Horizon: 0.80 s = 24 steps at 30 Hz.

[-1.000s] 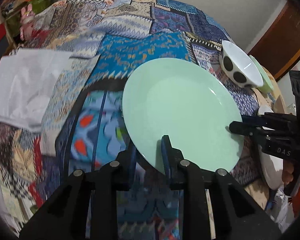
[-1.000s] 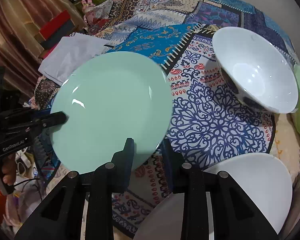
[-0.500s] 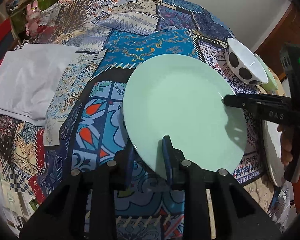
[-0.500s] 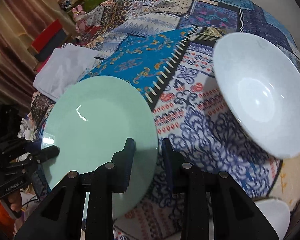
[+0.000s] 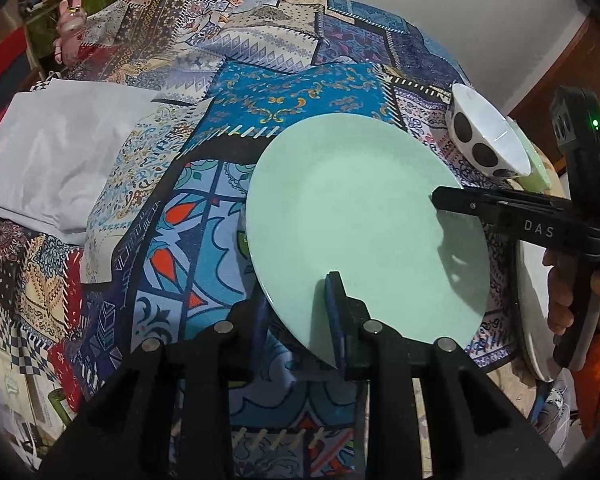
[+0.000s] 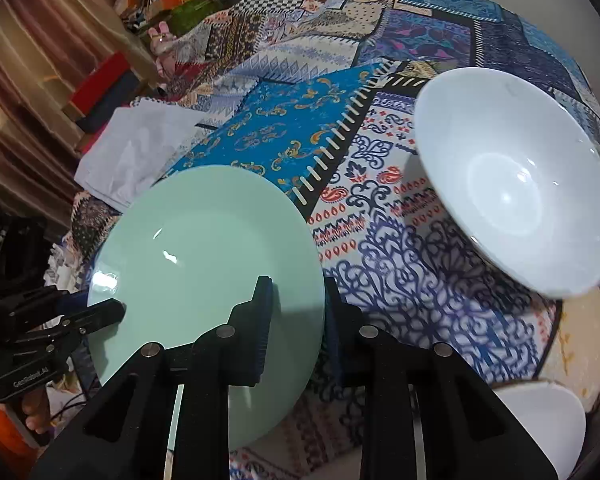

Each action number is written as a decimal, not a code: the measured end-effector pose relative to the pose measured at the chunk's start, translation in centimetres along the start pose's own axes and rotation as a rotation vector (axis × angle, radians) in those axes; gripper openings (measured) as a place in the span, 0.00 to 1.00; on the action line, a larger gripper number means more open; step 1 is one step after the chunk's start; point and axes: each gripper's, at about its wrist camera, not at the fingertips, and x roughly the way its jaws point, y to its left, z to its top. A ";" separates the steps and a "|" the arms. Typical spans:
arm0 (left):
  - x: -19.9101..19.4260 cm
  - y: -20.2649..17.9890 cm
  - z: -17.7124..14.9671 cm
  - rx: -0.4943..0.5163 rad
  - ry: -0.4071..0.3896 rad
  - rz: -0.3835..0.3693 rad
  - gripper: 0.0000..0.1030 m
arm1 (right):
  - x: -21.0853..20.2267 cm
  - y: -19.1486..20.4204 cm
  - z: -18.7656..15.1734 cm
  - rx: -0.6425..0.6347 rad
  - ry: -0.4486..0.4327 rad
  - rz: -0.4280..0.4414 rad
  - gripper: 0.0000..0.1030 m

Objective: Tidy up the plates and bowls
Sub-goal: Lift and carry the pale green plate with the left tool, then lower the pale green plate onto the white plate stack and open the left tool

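A mint green plate (image 5: pixel 364 216) is held above the patchwork cloth by both grippers. My left gripper (image 5: pixel 298 316) is shut on its near rim. My right gripper (image 6: pixel 296 312) is shut on its opposite rim and shows in the left wrist view (image 5: pixel 440 198) at the plate's right edge. The plate also shows in the right wrist view (image 6: pixel 204 256), with the left gripper (image 6: pixel 116 312) at its left rim. A white bowl with black dots (image 5: pixel 484 136) stands at the right; its white inside shows in the right wrist view (image 6: pixel 516 196). A white plate (image 6: pixel 540 420) lies near the right edge.
A patchwork cloth (image 5: pixel 292 96) covers the table. A folded white cloth (image 5: pixel 60 156) lies at the left. A pale green dish (image 5: pixel 534 168) sits behind the dotted bowl. Boxes and clutter (image 6: pixel 100 88) stand beyond the table's left side.
The right gripper has moved in along the plate's right rim and closed on it. The plate has shifted a little left and away from the white plate.
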 end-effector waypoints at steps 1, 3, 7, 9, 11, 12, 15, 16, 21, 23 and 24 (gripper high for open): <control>-0.1 -0.1 -0.1 -0.006 0.000 -0.005 0.26 | -0.4 0.0 -0.1 0.000 -0.009 -0.001 0.19; -0.5 -0.3 -0.2 -0.011 -0.008 -0.015 0.25 | -1.1 0.0 -0.3 -0.001 -0.023 -0.001 0.19; -1.8 -1.1 -0.4 -0.003 -0.040 -0.019 0.25 | -2.7 0.1 -0.8 -0.002 -0.054 -0.010 0.19; -2.3 -1.6 -0.4 0.007 -0.050 -0.015 0.25 | -3.6 0.0 -1.0 0.002 -0.071 -0.007 0.19; -2.9 -2.0 -0.4 0.013 -0.058 -0.015 0.25 | -4.5 -0.1 -1.3 0.004 -0.088 -0.007 0.19; -3.3 -2.3 -0.4 0.017 -0.064 -0.017 0.25 | -5.1 -0.1 -1.5 0.006 -0.097 -0.010 0.19; -4.3 -3.0 -0.4 0.026 -0.080 -0.024 0.25 | -6.5 -0.3 -2.1 0.013 -0.121 -0.017 0.19; -4.7 -3.3 -0.4 0.028 -0.085 -0.031 0.25 | -7.0 -0.4 -2.2 0.015 -0.127 -0.018 0.19; -6.0 -5.2 -0.5 0.052 -0.103 -0.042 0.25 | -9.2 -1.1 -3.4 0.031 -0.163 -0.030 0.19; -6.4 -6.0 -0.8 0.062 -0.107 -0.048 0.25 | -9.9 -1.5 -3.9 0.033 -0.174 -0.034 0.19; -6.7 -6.5 -0.9 0.069 -0.110 -0.050 0.25 | -10.3 -1.7 -4.2 0.034 -0.179 -0.037 0.19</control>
